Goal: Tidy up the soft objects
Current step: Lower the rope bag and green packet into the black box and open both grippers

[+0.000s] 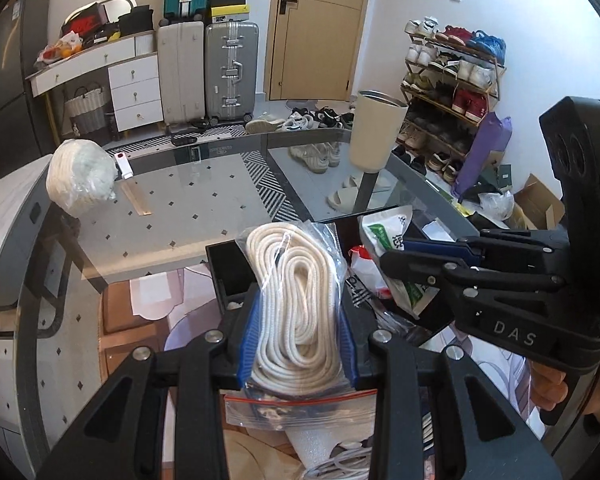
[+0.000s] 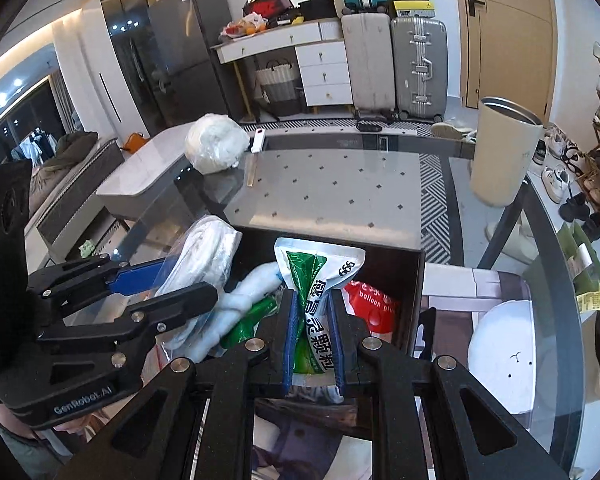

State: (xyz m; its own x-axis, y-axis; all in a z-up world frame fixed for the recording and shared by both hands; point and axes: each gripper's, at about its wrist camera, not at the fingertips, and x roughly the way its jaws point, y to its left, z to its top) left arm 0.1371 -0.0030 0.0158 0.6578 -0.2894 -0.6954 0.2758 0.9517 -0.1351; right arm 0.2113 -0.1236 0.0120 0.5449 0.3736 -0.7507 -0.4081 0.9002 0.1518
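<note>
Left tool [image 1: 296, 332] clamped on bagged rope [image 1: 296, 300], right tool [image 2: 314, 340] pinched on green-and-white pouch [image 2: 320, 276], both over black box [image 2: 414, 280].

Right gripper [image 2: 314, 340] clamps green-white pouch [image 2: 320, 276] over black box [image 2: 414, 280]

Two wrist fisheyes, close, angled down, both on black box [image 1: 224, 268], glass table [image 2: 340, 184]

Both grippers tilt downward side by side: the left gripper [image 1: 298, 320] has its blue pads [image 1: 249, 336] clamped on a bagged rope [image 1: 296, 300], the right gripper [image 2: 315, 338] pinches a green-white pouch [image 2: 314, 280] between its jaws
</note>
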